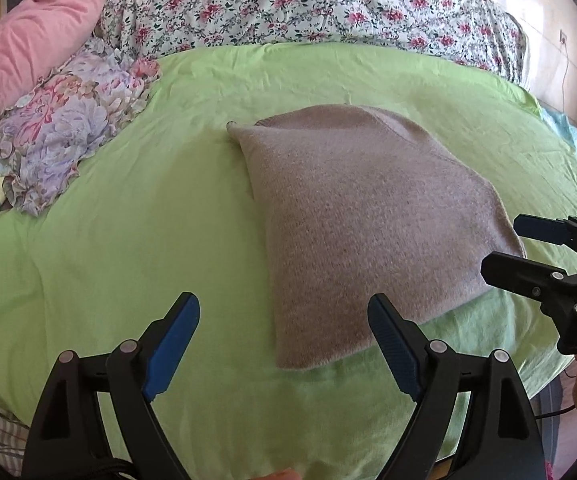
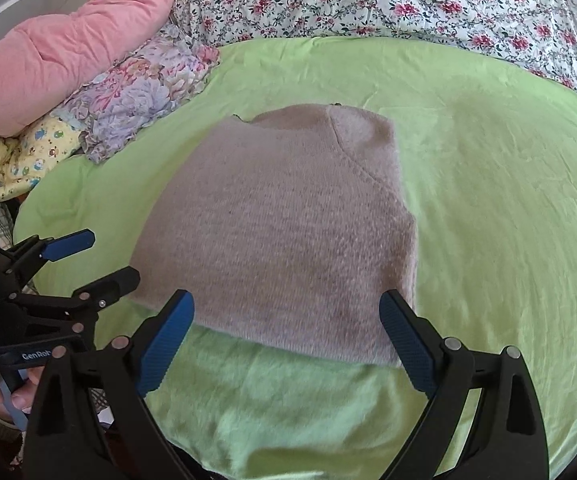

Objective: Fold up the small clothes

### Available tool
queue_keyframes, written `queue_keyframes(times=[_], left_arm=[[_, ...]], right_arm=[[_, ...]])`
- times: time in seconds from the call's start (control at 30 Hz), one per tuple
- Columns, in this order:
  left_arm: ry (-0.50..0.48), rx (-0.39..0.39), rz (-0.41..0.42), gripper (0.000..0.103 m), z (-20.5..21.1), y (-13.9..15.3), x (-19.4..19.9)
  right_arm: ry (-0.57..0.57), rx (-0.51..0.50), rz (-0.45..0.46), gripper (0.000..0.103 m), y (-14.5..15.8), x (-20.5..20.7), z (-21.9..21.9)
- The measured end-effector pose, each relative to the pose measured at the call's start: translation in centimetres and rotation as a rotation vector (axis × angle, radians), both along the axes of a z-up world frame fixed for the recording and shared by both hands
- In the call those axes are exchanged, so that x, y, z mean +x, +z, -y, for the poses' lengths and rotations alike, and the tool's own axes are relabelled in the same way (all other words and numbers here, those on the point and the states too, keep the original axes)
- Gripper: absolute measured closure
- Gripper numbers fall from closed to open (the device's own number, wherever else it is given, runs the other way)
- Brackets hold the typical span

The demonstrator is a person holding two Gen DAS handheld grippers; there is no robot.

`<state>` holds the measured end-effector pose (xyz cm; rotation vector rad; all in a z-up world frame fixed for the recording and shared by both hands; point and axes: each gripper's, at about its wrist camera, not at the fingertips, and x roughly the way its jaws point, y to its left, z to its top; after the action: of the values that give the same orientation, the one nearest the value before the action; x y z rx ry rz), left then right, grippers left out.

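A lime-green sheet (image 1: 128,208) spreads under and ahead of both tongs, with a floral quilt (image 1: 308,0) and a pink duvet (image 1: 28,36) heaped well beyond them. The folded taupe knit garment (image 2: 280,232) lies flat on the sheet just ahead of the tips. The left gripper (image 1: 284,344) and right gripper (image 2: 288,344) both hover with jaws spread wide, gripping nothing.

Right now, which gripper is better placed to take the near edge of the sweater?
Probably the right gripper: its open fingers frame the sweater's near edge. The left gripper sits off its corner.
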<state>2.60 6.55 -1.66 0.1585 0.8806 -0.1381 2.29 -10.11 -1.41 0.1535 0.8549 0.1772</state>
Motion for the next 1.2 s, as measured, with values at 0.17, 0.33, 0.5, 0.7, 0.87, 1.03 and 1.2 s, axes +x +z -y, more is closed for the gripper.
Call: queue_keyframes(times=[0.17, 0.33, 0.5, 0.7, 0.87, 1.03, 1.2], left_arm=[[0.015, 0.003, -0.011, 0.016, 0.4, -0.1, 0.3], [0.03, 0.006, -0.018, 0.016, 0.4, -0.1, 0.8], [0.037, 0.013, -0.02, 0.016, 0.4, -0.1, 1.1], [0.044, 0.012, -0.02, 0.016, 0.6, 0.1, 1.1], [0.045, 0.01, -0.02, 0.016, 0.7, 0.1, 1.2], [0.048, 0.007, -0.02, 0.016, 0.9, 0.2, 1.0], [0.051, 0.004, -0.016, 0.016, 1.0, 0.3, 0.9]], right_arm=[[0.004, 0.003, -0.005, 0.009, 0.1, 0.8, 0.1], [0.009, 0.008, -0.006, 0.009, 0.1, 1.2, 0.2], [0.019, 0.007, -0.01, 0.009, 0.0, 1.6, 0.1], [0.02, 0.011, -0.011, 0.009, 0.0, 1.7, 0.1], [0.018, 0.012, -0.011, 0.009, 0.0, 1.7, 0.1], [0.023, 0.013, -0.011, 0.009, 0.1, 2.0, 0.1], [0.022, 0.015, -0.009, 0.009, 0.3, 1.9, -0.1]])
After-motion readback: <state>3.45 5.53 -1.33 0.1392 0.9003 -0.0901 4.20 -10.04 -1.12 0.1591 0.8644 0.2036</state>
